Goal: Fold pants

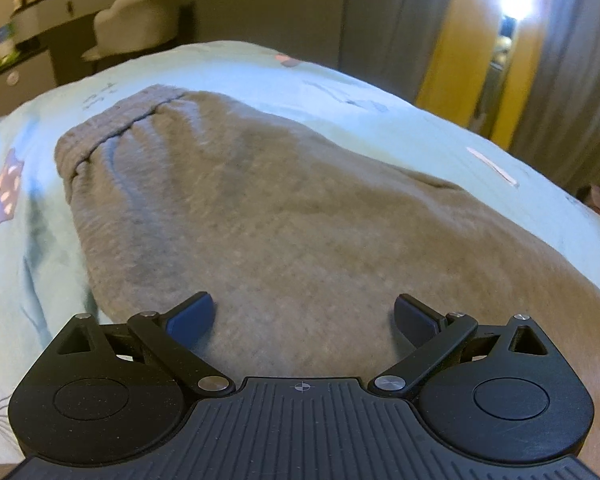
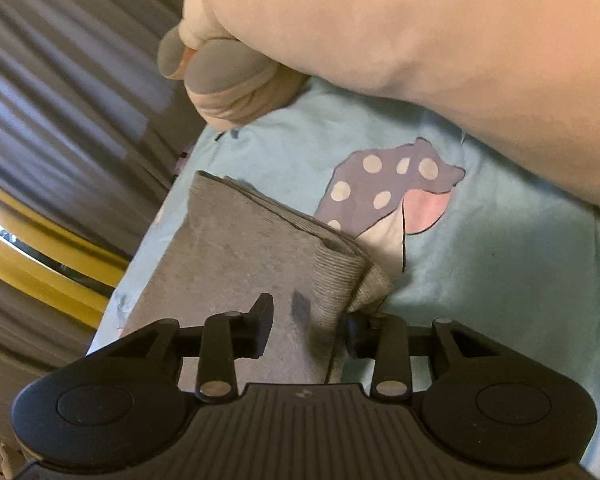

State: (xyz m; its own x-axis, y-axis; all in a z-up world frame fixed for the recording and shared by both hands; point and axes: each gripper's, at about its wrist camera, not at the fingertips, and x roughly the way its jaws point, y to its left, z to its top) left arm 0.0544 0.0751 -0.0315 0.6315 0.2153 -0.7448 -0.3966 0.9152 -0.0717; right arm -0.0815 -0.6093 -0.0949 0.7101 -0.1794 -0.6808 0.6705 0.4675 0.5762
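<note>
Grey sweatpants (image 1: 284, 216) lie flat on a light blue bedsheet (image 1: 340, 92), the ribbed waistband (image 1: 112, 124) at the far left. My left gripper (image 1: 304, 316) is open and empty, hovering low over the near part of the pants. In the right wrist view the ribbed cuffs of the pants (image 2: 336, 280) lie stacked on the sheet (image 2: 500, 280). My right gripper (image 2: 308, 328) is open with the cuff fabric between its jaws, which are apart and do not clamp it.
A large pale plush toy (image 2: 420, 32) lies on the bed beyond the cuffs. Grey and yellow curtains (image 1: 480, 40) hang behind the bed. A white chair (image 1: 140, 20) and a dresser (image 1: 52, 12) stand at the far left.
</note>
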